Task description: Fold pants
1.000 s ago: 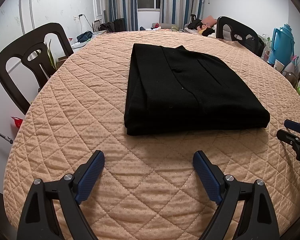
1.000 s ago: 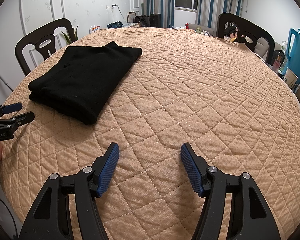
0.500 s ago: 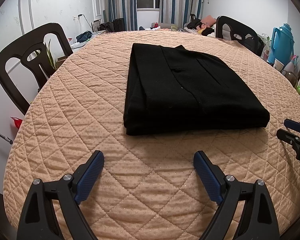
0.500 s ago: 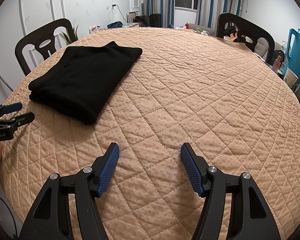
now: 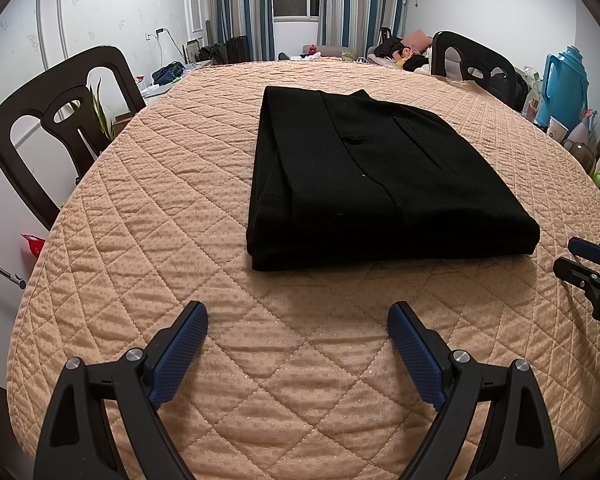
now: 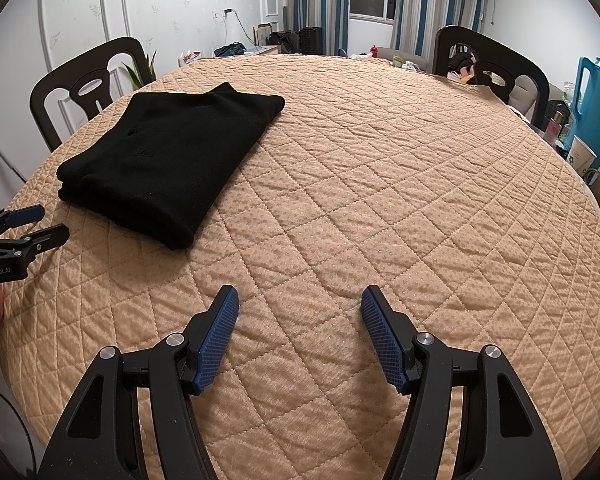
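Both of your grippers hang with their blue-padded jaws spread wide and holding nothing, poised just above the quilted tan table cover point(image 5: 140, 216). Your left gripper point(image 5: 298, 316) faces the black pants point(image 5: 372, 184), which lie folded into a neat, thick rectangle on the cover, a short way beyond the fingertips and touching neither pad. Seen from your right gripper point(image 6: 300, 300), the same pants point(image 6: 168, 160) sit far to the left, well apart from its jaws, with only bare quilting ahead of that tool. Each camera catches the other tool at its frame edge: the right one at the right side of the left wrist view, the left one at the left side of the right wrist view. Dark chairs point(image 5: 52, 120) ring the table, and a blue thermos jug point(image 5: 564, 84) stands off to the far right near striped curtains point(image 6: 420, 0).
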The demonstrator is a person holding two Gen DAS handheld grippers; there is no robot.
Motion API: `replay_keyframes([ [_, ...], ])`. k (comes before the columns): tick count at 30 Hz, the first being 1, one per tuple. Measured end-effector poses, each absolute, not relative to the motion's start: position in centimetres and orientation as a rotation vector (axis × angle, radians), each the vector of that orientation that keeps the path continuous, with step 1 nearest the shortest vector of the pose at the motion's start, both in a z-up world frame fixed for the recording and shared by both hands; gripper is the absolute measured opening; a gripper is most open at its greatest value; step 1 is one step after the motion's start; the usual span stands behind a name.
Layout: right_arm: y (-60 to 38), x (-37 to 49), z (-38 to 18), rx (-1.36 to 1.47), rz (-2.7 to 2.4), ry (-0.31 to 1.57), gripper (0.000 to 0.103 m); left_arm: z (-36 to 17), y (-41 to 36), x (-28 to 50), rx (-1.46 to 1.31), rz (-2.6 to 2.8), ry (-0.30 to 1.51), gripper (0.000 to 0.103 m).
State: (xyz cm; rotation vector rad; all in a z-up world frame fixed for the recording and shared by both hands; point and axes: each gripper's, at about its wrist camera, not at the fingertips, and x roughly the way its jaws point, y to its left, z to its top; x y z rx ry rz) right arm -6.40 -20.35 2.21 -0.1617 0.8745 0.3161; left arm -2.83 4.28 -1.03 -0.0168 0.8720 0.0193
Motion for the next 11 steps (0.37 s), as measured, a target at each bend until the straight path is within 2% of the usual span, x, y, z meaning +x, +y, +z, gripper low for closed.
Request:
replay_keyframes([
  [11,-20.36,-6.43,2.21,-0.162,0.316,0.875,0.064,-1.03,4.27,-2.82,-0.017,0.019,0.872,0.094],
])
